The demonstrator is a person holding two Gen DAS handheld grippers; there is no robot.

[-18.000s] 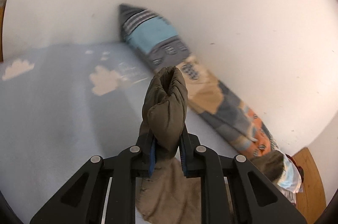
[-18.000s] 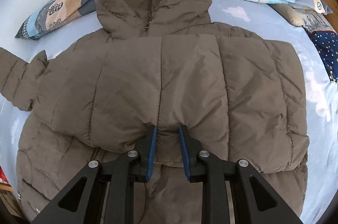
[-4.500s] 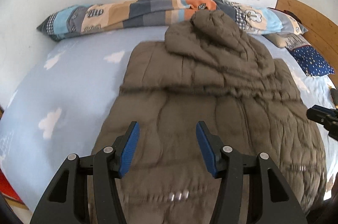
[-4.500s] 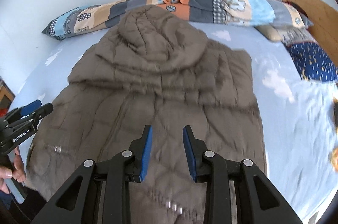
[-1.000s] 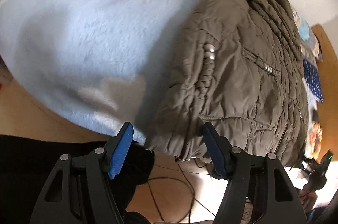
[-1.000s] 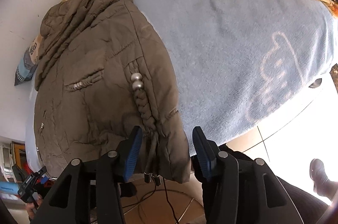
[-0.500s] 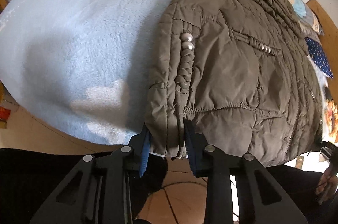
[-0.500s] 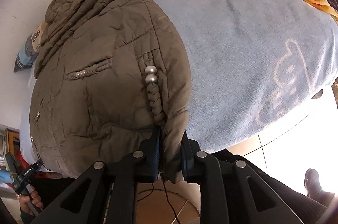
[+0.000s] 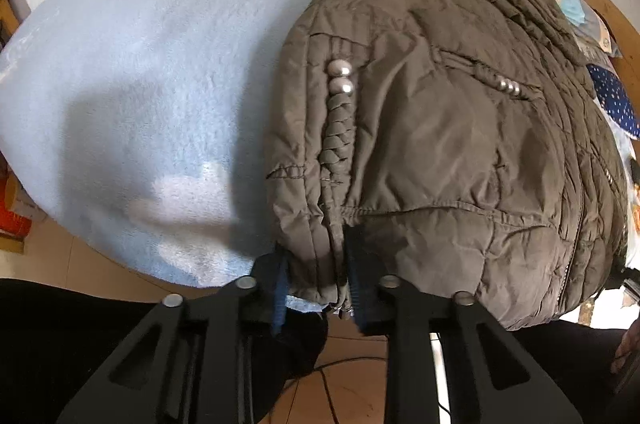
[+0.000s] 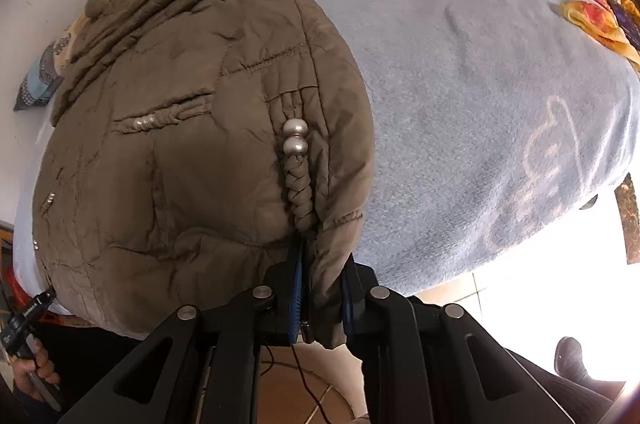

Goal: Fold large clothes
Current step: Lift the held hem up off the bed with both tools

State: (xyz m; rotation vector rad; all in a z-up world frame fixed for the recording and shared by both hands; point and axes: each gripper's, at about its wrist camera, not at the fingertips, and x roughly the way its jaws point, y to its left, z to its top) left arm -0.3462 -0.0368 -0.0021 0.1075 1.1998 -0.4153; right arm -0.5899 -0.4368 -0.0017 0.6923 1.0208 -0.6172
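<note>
Orange cloth (image 10: 600,20) shows only beside the right tongs (image 10: 322,298).

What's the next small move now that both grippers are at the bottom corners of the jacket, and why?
Probably lift both corners and carry the hem toward the hood. The left gripper and right gripper have just been closing and now pinch the brown puffer jacket at its hem, which hangs over the edge of the blue blanket.

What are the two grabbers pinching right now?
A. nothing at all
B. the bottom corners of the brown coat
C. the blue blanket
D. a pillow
B: the left gripper and the right gripper are each clamped on a bottom hem corner of the brown coat.
</note>
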